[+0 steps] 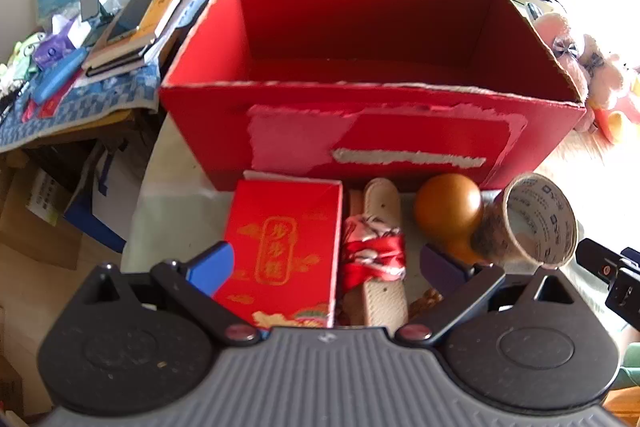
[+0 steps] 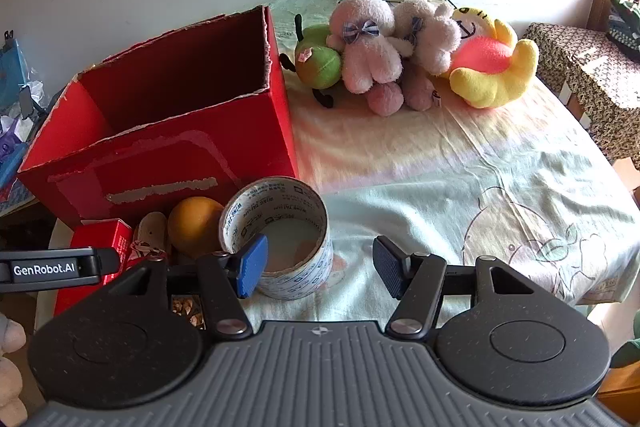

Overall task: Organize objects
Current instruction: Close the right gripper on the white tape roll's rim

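Open red cardboard box (image 1: 372,131), torn along the rim, upright at the far side with nothing visible inside. Ranged along its near wall, left to right: small red packet with gold lettering (image 1: 280,251), lying flat; beige slipper with a red strap (image 1: 378,251); orange ball (image 1: 448,211); printed tape roll (image 2: 288,239).

My left gripper (image 1: 326,263) has a ribbed grey body, two round black discs, black linkage arms on reddish pivot screws, and blue finger pads (image 1: 212,265). My right gripper (image 2: 320,269) matches it, with silver screws.
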